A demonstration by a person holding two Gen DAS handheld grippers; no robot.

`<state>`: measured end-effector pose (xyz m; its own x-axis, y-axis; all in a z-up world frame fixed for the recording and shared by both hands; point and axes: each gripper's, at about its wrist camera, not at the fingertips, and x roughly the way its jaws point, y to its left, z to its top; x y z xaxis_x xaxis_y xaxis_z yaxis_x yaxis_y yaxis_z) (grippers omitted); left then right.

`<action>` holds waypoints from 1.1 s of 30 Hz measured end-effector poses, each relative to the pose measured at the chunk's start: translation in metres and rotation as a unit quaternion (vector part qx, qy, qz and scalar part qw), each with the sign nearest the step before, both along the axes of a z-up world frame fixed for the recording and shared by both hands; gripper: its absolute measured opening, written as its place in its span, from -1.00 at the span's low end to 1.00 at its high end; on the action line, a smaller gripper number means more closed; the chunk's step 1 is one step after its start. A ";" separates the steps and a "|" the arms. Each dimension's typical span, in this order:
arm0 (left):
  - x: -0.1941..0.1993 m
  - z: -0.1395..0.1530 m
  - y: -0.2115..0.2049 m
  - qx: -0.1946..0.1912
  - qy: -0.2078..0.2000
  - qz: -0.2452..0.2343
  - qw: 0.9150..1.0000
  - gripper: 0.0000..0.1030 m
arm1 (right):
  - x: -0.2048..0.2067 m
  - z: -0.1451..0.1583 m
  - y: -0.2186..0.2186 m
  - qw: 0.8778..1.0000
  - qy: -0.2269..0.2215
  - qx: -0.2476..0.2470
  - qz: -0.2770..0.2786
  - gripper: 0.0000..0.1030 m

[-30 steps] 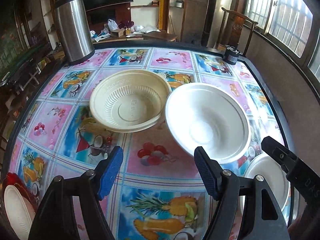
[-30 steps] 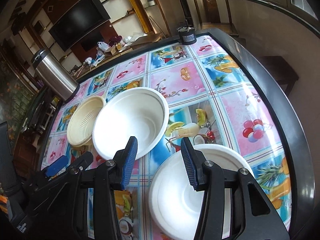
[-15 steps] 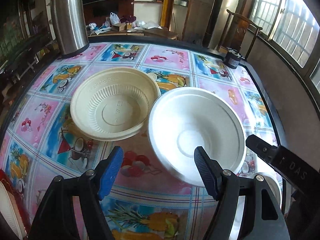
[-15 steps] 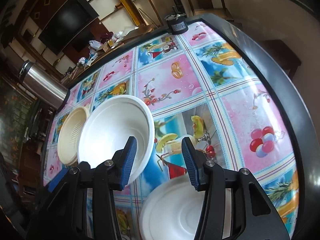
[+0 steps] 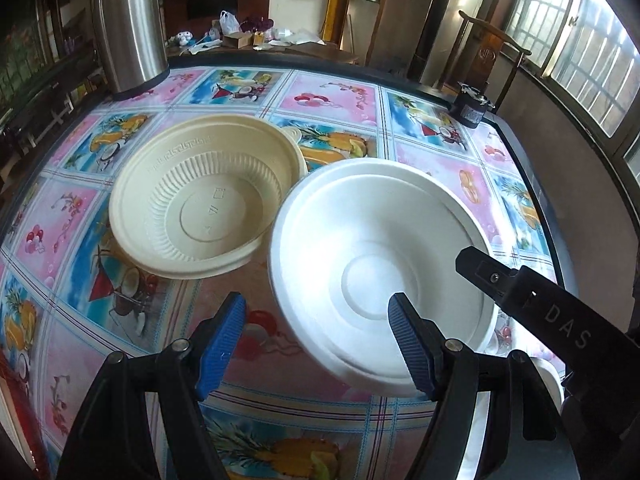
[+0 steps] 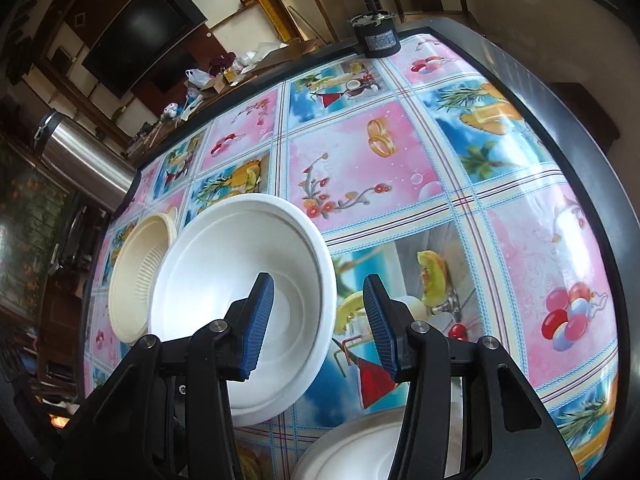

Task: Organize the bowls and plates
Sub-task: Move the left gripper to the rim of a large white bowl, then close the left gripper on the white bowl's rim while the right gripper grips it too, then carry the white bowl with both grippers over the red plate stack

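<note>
White bowl (image 5: pixel 380 264) sits on the flowered tablecloth (image 5: pixel 336 96), touching the cream bowl (image 5: pixel 204 204) at its left. The left gripper (image 5: pixel 316 344) hovers over its near rim, jaws wide and empty.

From the right wrist, the right gripper (image 6: pixel 318 324) stands wide open astride the white bowl's (image 6: pixel 240 280) right rim, with a white plate (image 6: pixel 352 448) below.

Far ahead of my left fingers and to their left, a steel thermos (image 5: pixel 130 24) stood on the fruit-print tablecloth (image 5: pixel 336 98). A small black canister (image 5: pixel 472 106) sat far ahead to the right, before a wooden chair (image 5: pixel 490 54). A dark television (image 6: pixel 144 34) hung beyond.
</note>
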<state>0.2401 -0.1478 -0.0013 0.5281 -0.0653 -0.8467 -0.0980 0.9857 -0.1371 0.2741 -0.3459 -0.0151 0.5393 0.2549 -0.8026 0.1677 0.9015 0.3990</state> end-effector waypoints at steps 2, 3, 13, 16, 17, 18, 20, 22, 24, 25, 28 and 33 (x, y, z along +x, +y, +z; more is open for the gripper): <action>0.000 -0.003 -0.001 -0.009 0.003 -0.001 1.000 0.43 | 0.001 -0.001 0.001 1.000 0.000 -0.002 0.001 -0.27; 0.000 -0.003 -0.002 -0.012 0.003 -0.001 1.000 0.43 | 0.001 -0.001 0.001 1.000 -0.002 -0.001 0.002 -0.33; -0.005 -0.014 0.004 -0.028 0.017 -0.009 0.999 -0.54 | -0.007 0.001 0.001 1.000 -0.011 0.002 0.010 -0.72; -0.015 -0.009 0.011 -0.033 0.016 -0.011 0.999 -0.55 | -0.016 0.005 0.005 1.000 -0.016 0.001 0.019 -0.73; -0.021 -0.006 0.014 -0.032 0.013 -0.014 0.999 -0.55 | -0.021 0.008 0.008 1.000 -0.019 0.001 0.021 -0.73; -0.025 -0.002 0.015 -0.032 0.011 -0.015 0.999 -0.55 | -0.026 0.011 0.010 0.999 -0.022 -0.001 0.024 -0.73; -0.038 0.005 0.022 -0.034 0.006 -0.015 0.999 -0.55 | -0.039 0.018 0.017 0.999 -0.027 -0.006 0.030 -0.73; -0.054 0.012 0.031 -0.033 0.003 -0.015 0.999 -0.55 | -0.052 0.023 0.026 0.999 -0.031 -0.010 0.037 -0.73; -0.069 0.018 0.042 -0.030 -0.003 -0.010 0.999 -0.55 | -0.067 0.029 0.037 0.998 -0.037 -0.014 0.045 -0.73; -0.077 0.021 0.049 -0.030 -0.005 -0.008 1.000 -0.55 | -0.075 0.032 0.044 0.998 -0.040 -0.014 0.051 -0.73; -0.099 0.025 0.067 -0.025 -0.009 0.000 1.000 -0.55 | -0.097 0.039 0.063 0.997 -0.049 -0.005 0.063 -0.73; -0.131 0.025 0.095 -0.011 -0.012 0.016 1.000 -0.55 | -0.129 0.039 0.095 0.995 -0.052 0.008 0.081 -0.73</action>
